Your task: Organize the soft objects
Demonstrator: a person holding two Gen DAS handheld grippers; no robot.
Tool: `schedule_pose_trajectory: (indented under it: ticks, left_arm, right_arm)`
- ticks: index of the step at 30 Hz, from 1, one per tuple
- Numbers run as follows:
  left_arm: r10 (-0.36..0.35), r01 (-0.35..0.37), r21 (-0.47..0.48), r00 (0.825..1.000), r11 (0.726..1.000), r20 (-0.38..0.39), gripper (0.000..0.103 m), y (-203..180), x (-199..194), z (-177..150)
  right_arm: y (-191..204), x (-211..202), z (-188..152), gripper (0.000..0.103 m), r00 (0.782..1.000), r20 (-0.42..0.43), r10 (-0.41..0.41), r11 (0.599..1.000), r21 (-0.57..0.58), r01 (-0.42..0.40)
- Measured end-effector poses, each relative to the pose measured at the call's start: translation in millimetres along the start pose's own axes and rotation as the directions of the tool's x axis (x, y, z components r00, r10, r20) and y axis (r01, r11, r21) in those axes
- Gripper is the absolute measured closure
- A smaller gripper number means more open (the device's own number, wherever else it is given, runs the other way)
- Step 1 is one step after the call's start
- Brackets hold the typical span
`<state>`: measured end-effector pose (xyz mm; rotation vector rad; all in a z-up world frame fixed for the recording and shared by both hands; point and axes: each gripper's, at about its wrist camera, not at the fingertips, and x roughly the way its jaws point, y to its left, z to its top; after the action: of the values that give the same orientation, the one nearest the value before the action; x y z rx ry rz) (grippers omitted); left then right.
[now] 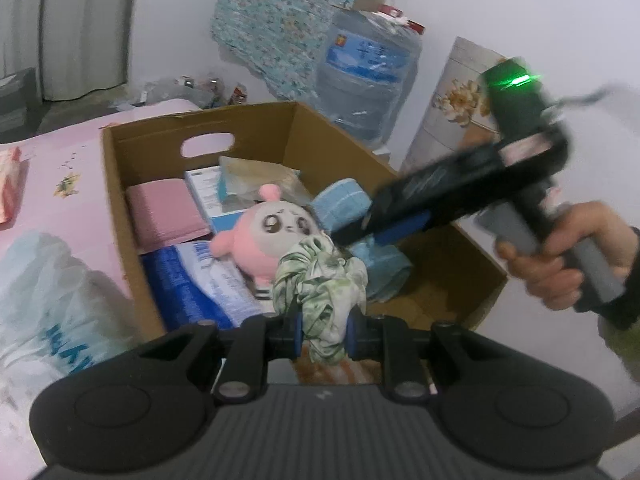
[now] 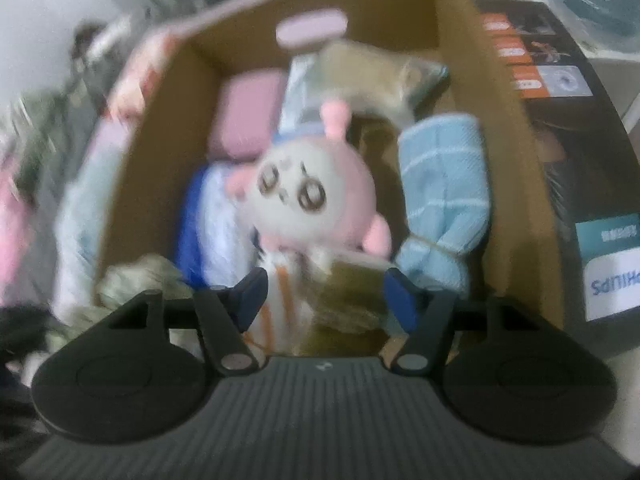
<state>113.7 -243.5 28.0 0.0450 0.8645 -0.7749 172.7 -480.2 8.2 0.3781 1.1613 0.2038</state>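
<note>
My left gripper (image 1: 325, 334) is shut on a green-and-white patterned cloth (image 1: 320, 280), bunched over the near edge of an open cardboard box (image 1: 200, 120). Inside lie a pink plush toy (image 1: 272, 236), a light blue towel (image 1: 344, 200), a pink pack and tissue packs. A hand holds my right gripper (image 1: 356, 236), which points down into the box above the towel. In the blurred right wrist view that gripper (image 2: 326, 300) stands open over the plush toy (image 2: 308, 196). A tan packet (image 2: 348, 292) lies between its fingers, close to the right one. The towel (image 2: 444, 184) is to the right. The cloth (image 2: 136, 280) shows lower left.
The box (image 2: 500, 80) sits on a pink sheet (image 1: 60, 160), with a pale plastic bag (image 1: 52, 300) to its left. A large water jug (image 1: 368, 68) and a floral panel stand behind it. A dark printed carton (image 2: 580, 160) lies along its right side.
</note>
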Motion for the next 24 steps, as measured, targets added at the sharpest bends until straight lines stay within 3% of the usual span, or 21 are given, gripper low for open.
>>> schedule_pose_trajectory:
  ticks: [3,6,9,13,15,20,24]
  left_arm:
    - [-0.035,0.035,0.016,0.999,0.999,-0.011,0.083,-9,11,7]
    - [-0.095,0.095,0.032,0.995,0.995,-0.014,0.083,-22,23,18]
    - [-0.174,0.174,0.046,0.985,0.984,0.001,0.077,-38,34,26]
    - [-0.205,0.205,0.018,0.979,0.979,-0.006,0.053,-47,48,22]
    - [-0.214,0.214,0.0,0.976,0.977,-0.03,0.051,-46,51,18]
    - [-0.171,0.172,0.01,0.985,0.985,-0.021,0.038,-40,31,11]
    - [-0.129,0.128,0.018,0.992,0.992,0.014,0.024,-32,-1,6]
  right_arm:
    - [-12,-45,-13,0.03,0.984,0.157,0.08,0.994,0.064,-0.091]
    - [-28,-94,-44,0.025,0.94,0.324,0.109,0.98,0.12,-0.156]
    - [-43,-124,-80,0.023,0.899,0.427,0.094,0.97,0.165,-0.18]
    - [-59,-139,-127,0.021,0.874,0.486,0.029,0.953,0.25,-0.17]
    - [-66,-140,-149,0.021,0.857,0.515,0.005,0.939,0.293,-0.181]
    - [-74,-136,-188,0.019,0.79,0.613,-0.014,0.896,0.358,-0.262]
    - [-58,-135,-193,0.019,0.77,0.632,-0.086,0.914,0.357,-0.192]
